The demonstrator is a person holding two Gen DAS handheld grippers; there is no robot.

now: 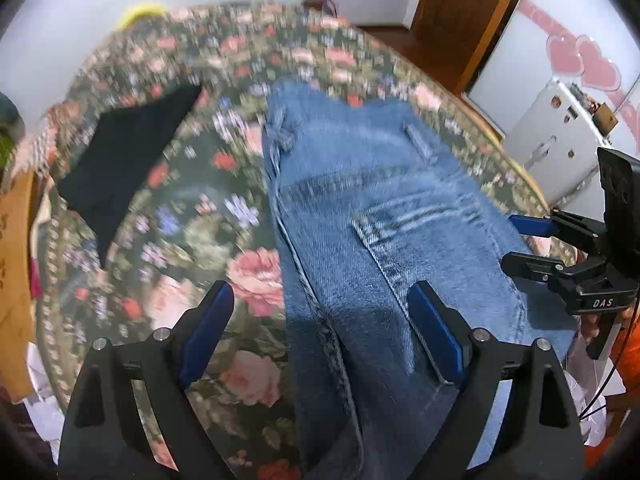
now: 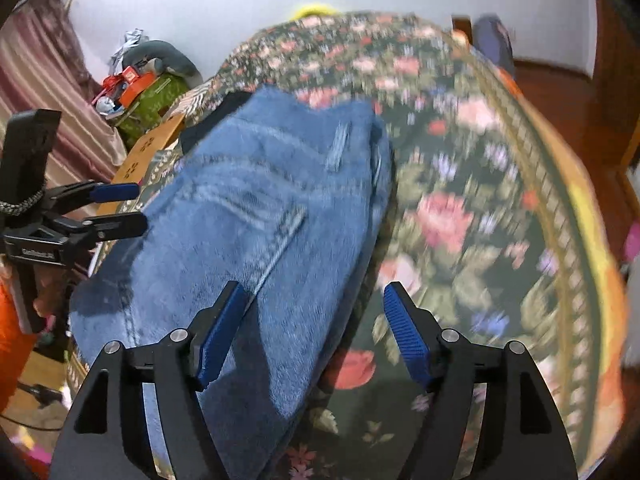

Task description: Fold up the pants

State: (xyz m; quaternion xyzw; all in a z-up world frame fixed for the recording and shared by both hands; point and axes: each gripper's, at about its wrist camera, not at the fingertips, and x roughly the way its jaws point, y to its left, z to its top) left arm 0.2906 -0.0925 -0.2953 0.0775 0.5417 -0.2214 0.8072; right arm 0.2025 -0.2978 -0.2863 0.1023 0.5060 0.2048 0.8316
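Observation:
Blue jeans lie folded lengthwise on a floral cover, waistband at the far end and a back pocket facing up. My left gripper hovers open over their left edge, one finger above the flowers, the other above the denim. At the right side of that view, my right gripper sits by the jeans' right edge. In the right wrist view the right gripper is open and straddles the jeans' right edge, pads clear of the cloth. The left gripper shows at the far left, open.
A dark folded garment lies on the cover left of the jeans. The floral cover ends in a yellow border. A white cabinet and a wooden door stand beyond. A cardboard box and clutter sit at the left.

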